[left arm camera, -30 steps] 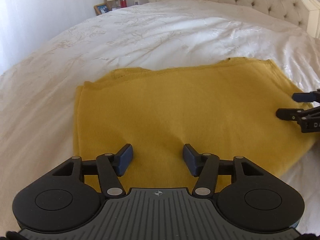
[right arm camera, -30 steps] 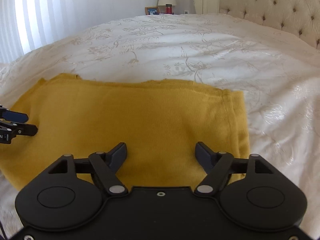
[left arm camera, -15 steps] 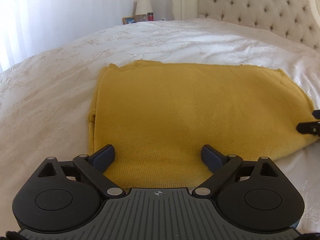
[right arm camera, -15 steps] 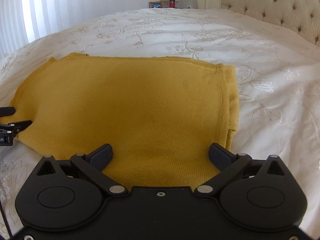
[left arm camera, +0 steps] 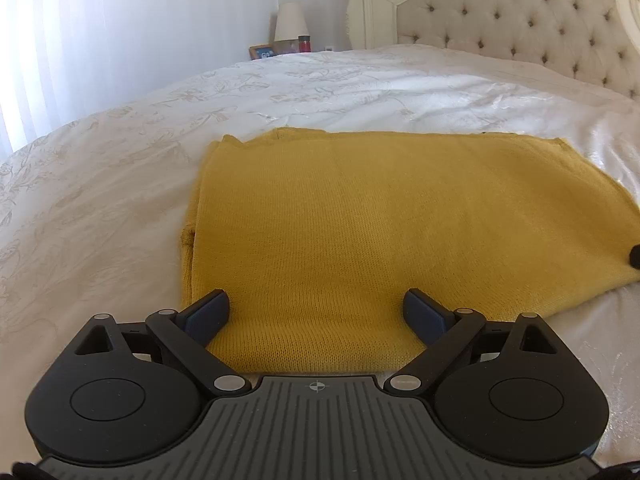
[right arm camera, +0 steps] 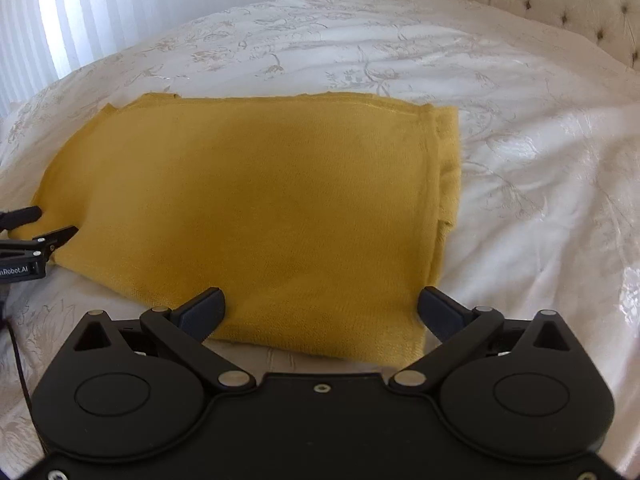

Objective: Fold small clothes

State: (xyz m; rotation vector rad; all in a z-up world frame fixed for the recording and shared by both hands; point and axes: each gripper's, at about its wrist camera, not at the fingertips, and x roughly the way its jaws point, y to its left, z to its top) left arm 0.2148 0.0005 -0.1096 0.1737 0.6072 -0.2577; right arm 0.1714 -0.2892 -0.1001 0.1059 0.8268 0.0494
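A yellow knit cloth (left arm camera: pixel 380 232) lies flat on a white bed (left arm camera: pixel 120 184). It is folded into a wide block, and it sits in the middle of the bed cover, which has pale flower shapes sewn into it.

The left gripper (left arm camera: pixel 316 312) is at the near edge of the cloth, toward its left end. Its two blue pads (left arm camera: pixel 208 312) are spread wide apart, one on each side of a stretch of cloth — they pinch nothing. The right gripper (right arm camera: pixel 322 310) is at the near edge too, toward the right end of the cloth. Its fingers are also spread wide and hold nothing. Its right finger (right arm camera: pixel 440 312) is just past the right corner of the cloth.

In the right camera view the left gripper shows up again at the far left of the cloth, and its side has a label that reads "nRobot.AI" — the start of the word is cut off. No other words can be read.

At the right end of the cloth some folded layers stick out along the edge.

Behind the cloth, at the head of the bed, is a cream headboard (left arm camera: pixel 520 28) with buttons. Beside it, past the far edge of the bed, are a lamp (left arm camera: pixel 290 24), a red cup (left arm camera: pixel 304 43) and a small picture frame (left arm camera: pixel 262 52).
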